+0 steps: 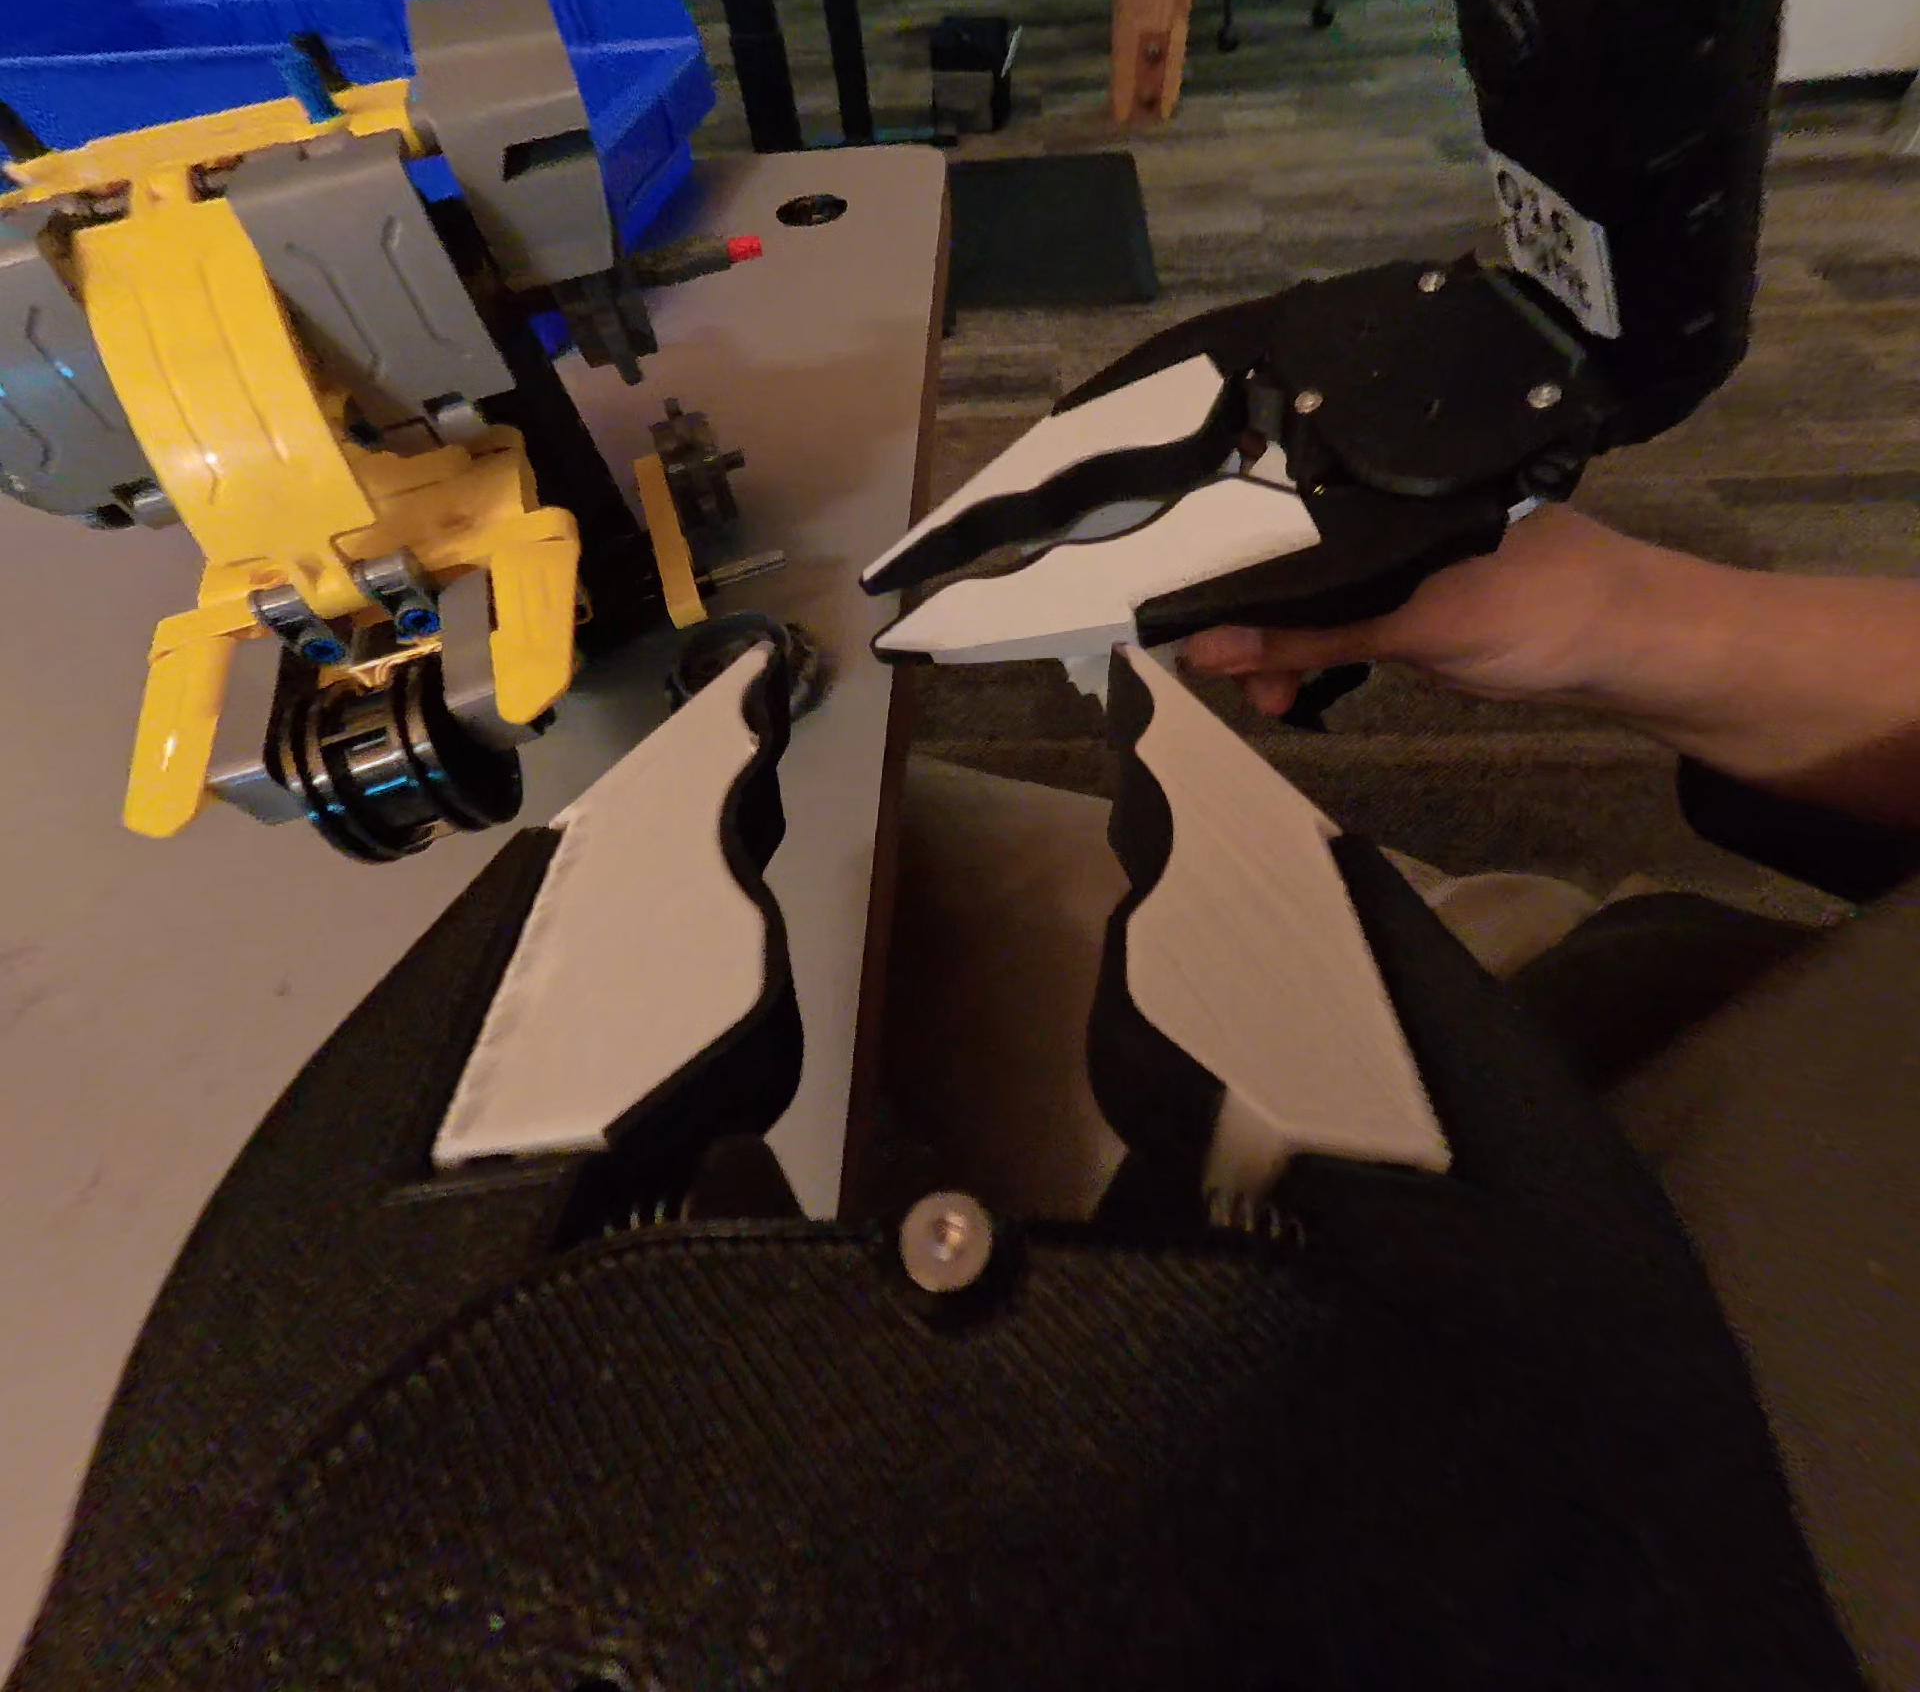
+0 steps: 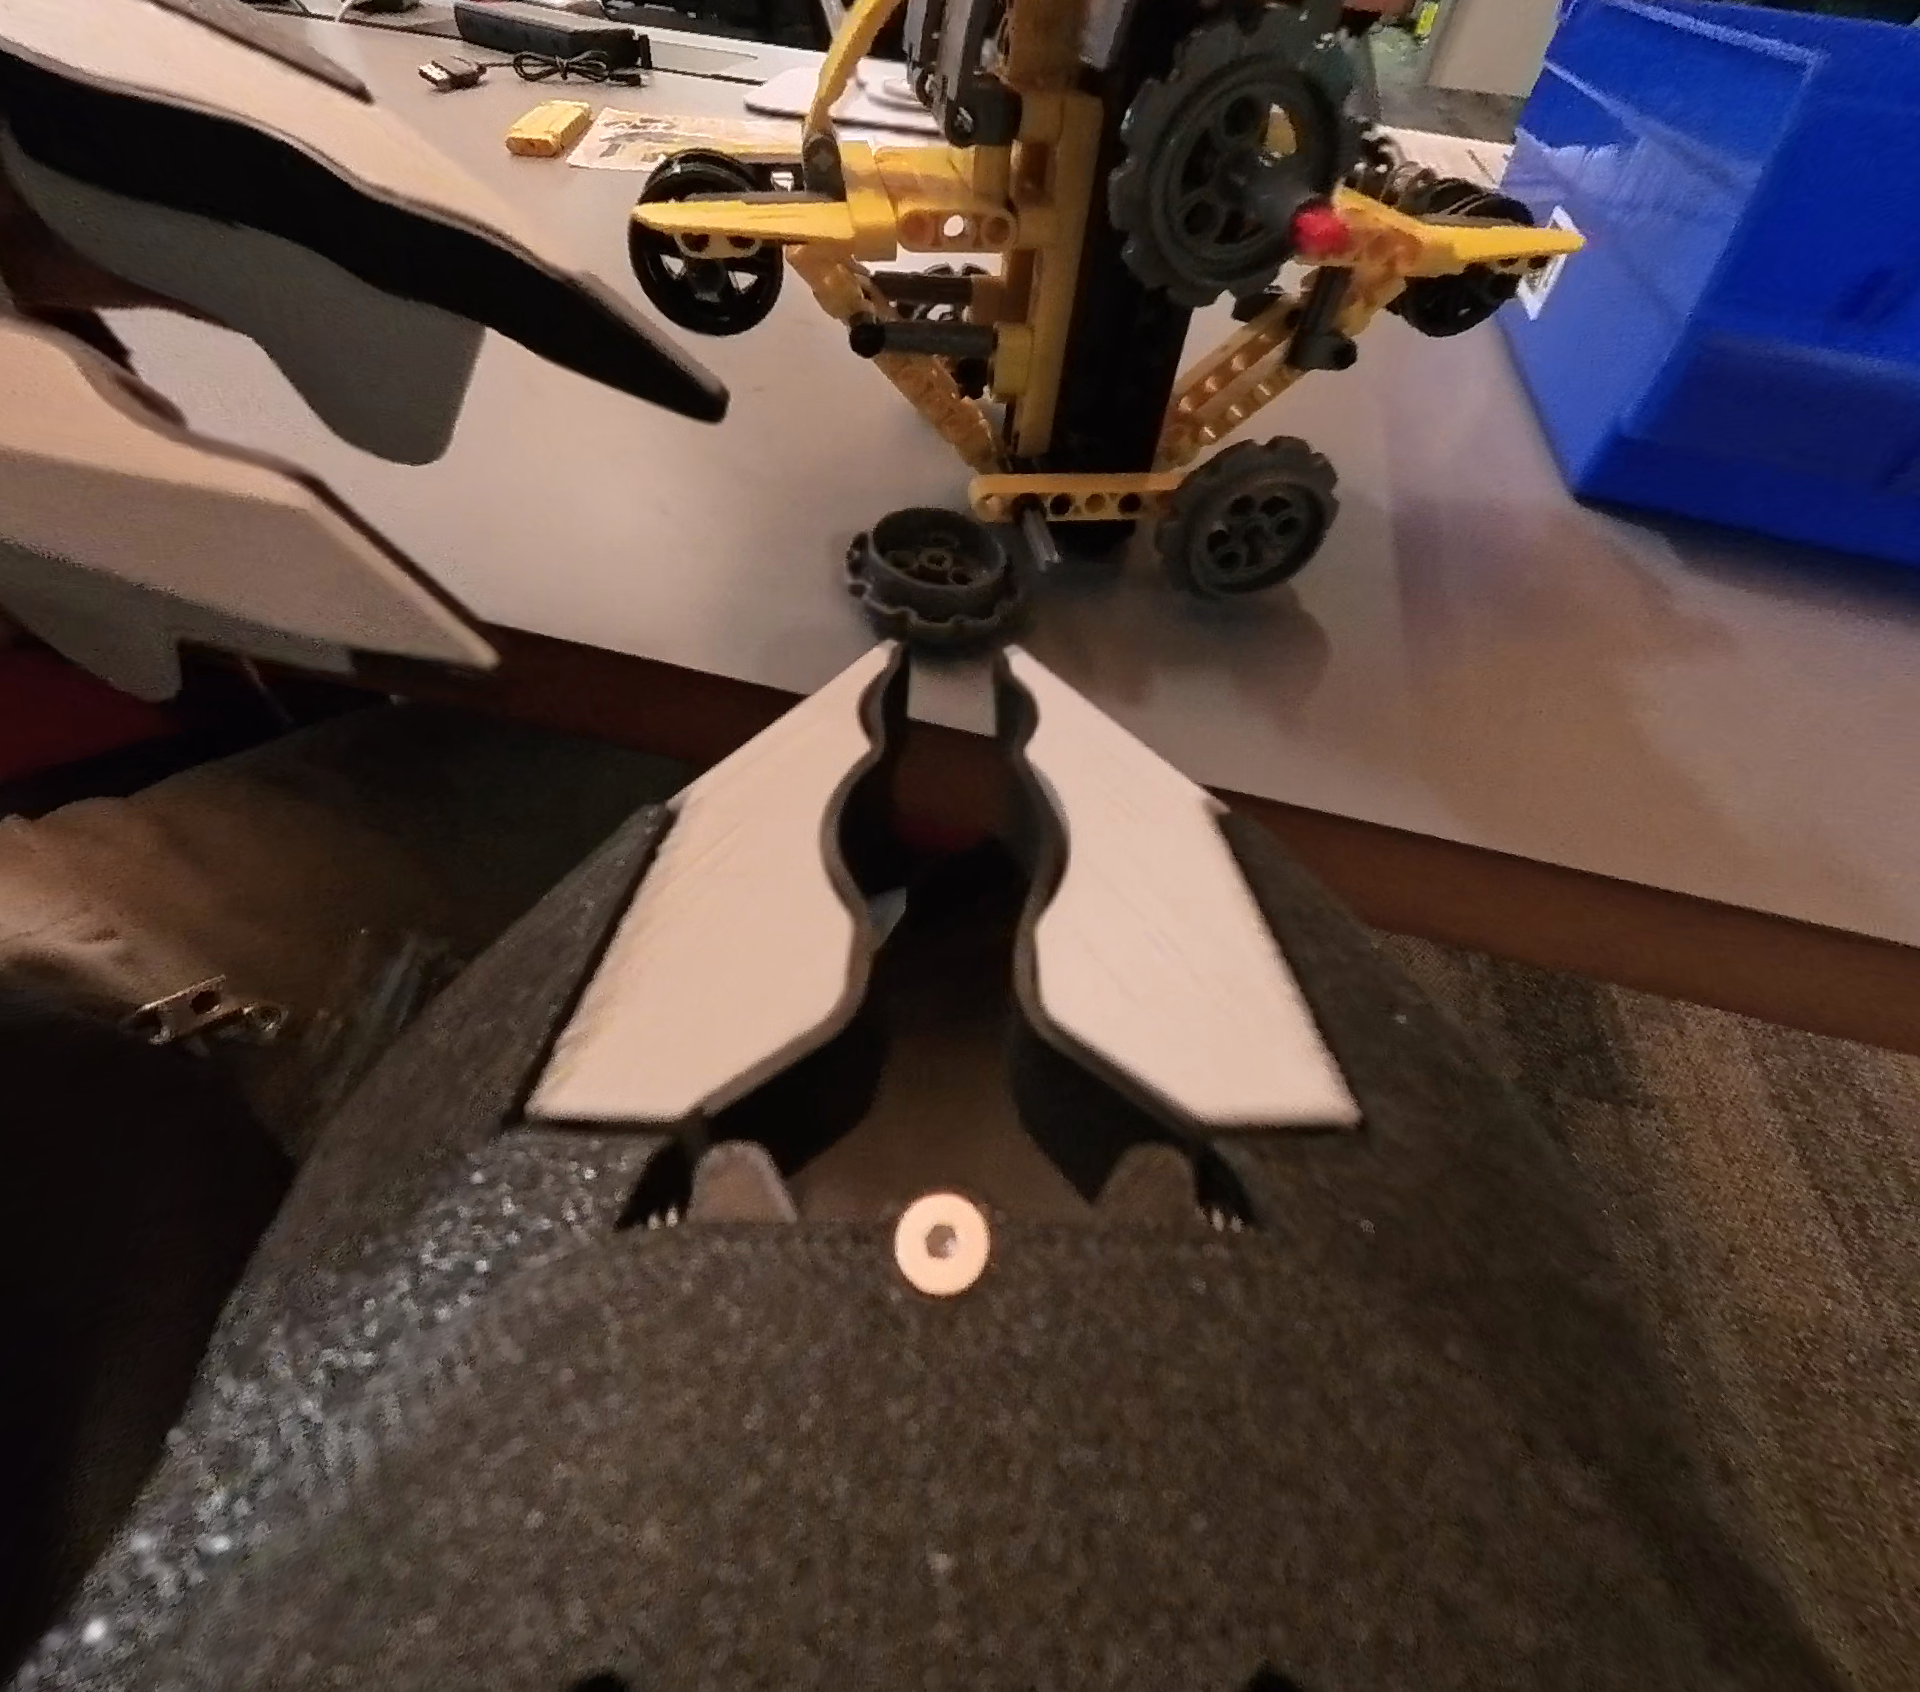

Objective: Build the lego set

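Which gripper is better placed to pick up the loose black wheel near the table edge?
Probably right: the right gripper points straight at the loose black wheel, fingertips nearly touching it; the left gripper straddles the table edge.

the toy (image 2: 1091,219) is shiny yellow and dull grey plastic, with black rubbery wheels. the loose wheel (image 2: 935,577) at the middle of the frame looks like matt black plastic. the table (image 2: 1455,707) is smooth and grey with a brown wood edge. the bin (image 2: 1714,240) at right is glossy blue plastic. the left gripper (image 1: 945,666) has smooth white fingers (image 1: 644,915) and a rough, ridged black body. the floor (image 1: 1351,115) is rough carpet.
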